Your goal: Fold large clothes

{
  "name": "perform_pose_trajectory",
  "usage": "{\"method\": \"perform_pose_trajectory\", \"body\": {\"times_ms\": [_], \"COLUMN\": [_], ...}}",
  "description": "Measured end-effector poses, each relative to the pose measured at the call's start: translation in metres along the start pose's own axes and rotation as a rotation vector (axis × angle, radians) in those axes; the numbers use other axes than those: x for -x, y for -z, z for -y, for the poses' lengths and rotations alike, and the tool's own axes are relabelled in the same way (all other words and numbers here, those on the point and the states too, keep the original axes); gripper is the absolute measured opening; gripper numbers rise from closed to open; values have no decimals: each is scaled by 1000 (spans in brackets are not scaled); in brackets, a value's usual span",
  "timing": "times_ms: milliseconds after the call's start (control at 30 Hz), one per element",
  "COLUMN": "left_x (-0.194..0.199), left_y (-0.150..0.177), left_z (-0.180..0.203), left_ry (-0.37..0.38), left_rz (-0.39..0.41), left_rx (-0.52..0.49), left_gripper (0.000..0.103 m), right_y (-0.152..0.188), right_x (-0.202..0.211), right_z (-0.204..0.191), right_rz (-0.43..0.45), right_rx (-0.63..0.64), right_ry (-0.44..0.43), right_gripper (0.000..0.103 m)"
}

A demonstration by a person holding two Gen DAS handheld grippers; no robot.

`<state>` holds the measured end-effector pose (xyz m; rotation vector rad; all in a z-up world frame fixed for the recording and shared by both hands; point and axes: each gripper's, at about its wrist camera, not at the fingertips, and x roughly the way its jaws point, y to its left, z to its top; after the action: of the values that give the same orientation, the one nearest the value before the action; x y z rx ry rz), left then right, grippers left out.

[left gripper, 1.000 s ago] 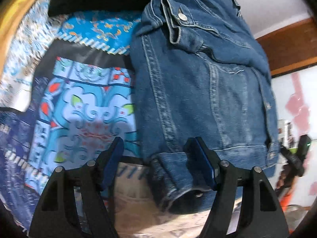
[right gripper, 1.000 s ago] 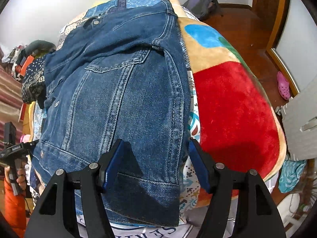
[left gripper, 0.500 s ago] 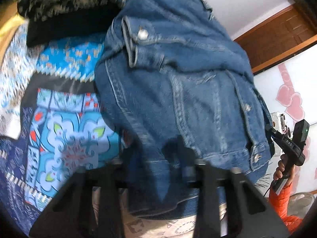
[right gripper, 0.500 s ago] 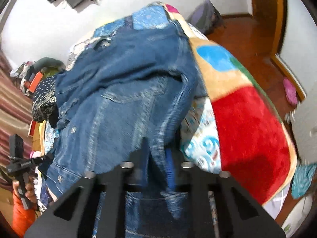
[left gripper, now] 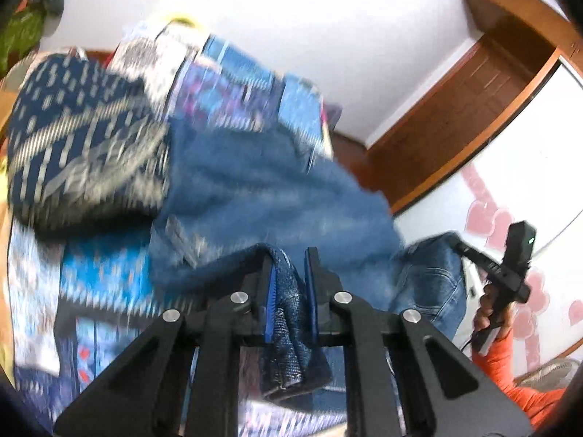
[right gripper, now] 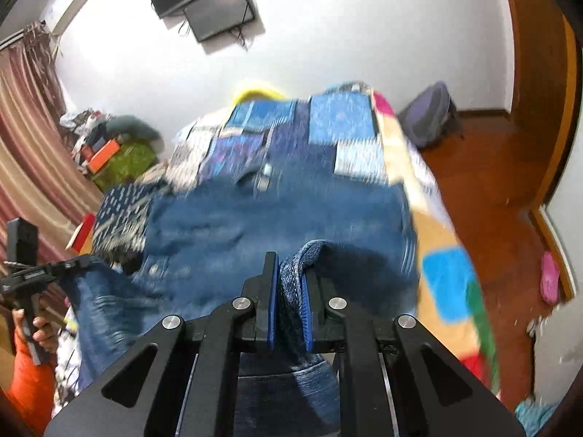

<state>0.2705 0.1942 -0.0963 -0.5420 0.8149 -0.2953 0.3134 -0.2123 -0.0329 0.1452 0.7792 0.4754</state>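
White walls and a wooden floor frame a bed (right gripper: pixel 430 196) under a patchwork quilt (right gripper: pixel 342 120). On it lies the denim jacket (right gripper: pixel 277 218), its near edge raised off the quilt. The left gripper (left gripper: pixel 288 280) is closing on a bunched fold of that denim, which shows between its blue pads; the right gripper (right gripper: pixel 289 284) is clamped on another fold. Beyond the left gripper's left finger sits a dark patterned garment (left gripper: pixel 80 145). Both views are blurred
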Motion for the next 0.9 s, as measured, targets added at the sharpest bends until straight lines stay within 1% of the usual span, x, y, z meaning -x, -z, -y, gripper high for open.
{"method": "perform_pose_trajectory", "body": {"times_ms": [67, 100, 167, 200, 267, 333, 400, 467, 500, 533, 567, 600, 667, 733, 767, 833, 900], "left_x": [-2, -4, -14, -16, -33, -59, -80, -103, -111, -114, -117, -117, -115, -110, -105, -98, -94], "left_y": [-25, -37, -54, -61, -76, -85, -87, -87, -86, -83, -81, -78, -73, -68, -67, -64, -61], "left_z": [0, -1, -7, -10, -24, -43, -57, -72, -78, -84, -91, -95, -93, -78, -69, -52, -36], "left_ry": [13, 2, -47, -73, -144, -218, -260, -362, -398, -403, -386, -367, -381, -412, -417, -416, -421], "left_rz": [54, 82, 129, 144, 161, 140, 106, 84, 69, 56, 41, 28, 18, 20, 22, 29, 34], "left_rx": [0, -6, -17, -16, -7, 11, 28, 20, 14, 22, 37, 45, 24, -35, -64, -121, -175], "left_gripper": [13, 13, 13, 13, 13, 13, 4, 3, 3, 3, 3, 3, 3, 3, 3, 4, 13], "right_y": [-17, -24, -37, -41, -47, -47, -40, -33, -31, -27, -24, -25, -27, -31, -33, -35, -33], "right_x": [-11, -17, -35, -44, -70, -94, -121, -138, -142, -145, -144, -142, -134, -124, -117, -105, -86], "right_z": [7, 11, 24, 31, 49, 67, 87, 98, 100, 101, 99, 98, 89, 80, 74, 65, 51], "right_rz": [20, 28, 39, 41, 29, 4, -44, -78, -88, -90, -83, -80, -94, -110, -109, -95, -70], "right_rx": [-16, -31, -59, -75, -122, -173, -225, -251, -256, -255, -246, -236, -183, -124, -97, -49, -3], "right_ry": [10, 15, 43, 59, 97, 132, 158, 158, 160, 172, 182, 186, 208, 241, 256, 262, 250], "right_gripper": [10, 10, 10, 10, 10, 10, 10, 11, 11, 11, 11, 13, 16, 27, 31, 44, 50]}}
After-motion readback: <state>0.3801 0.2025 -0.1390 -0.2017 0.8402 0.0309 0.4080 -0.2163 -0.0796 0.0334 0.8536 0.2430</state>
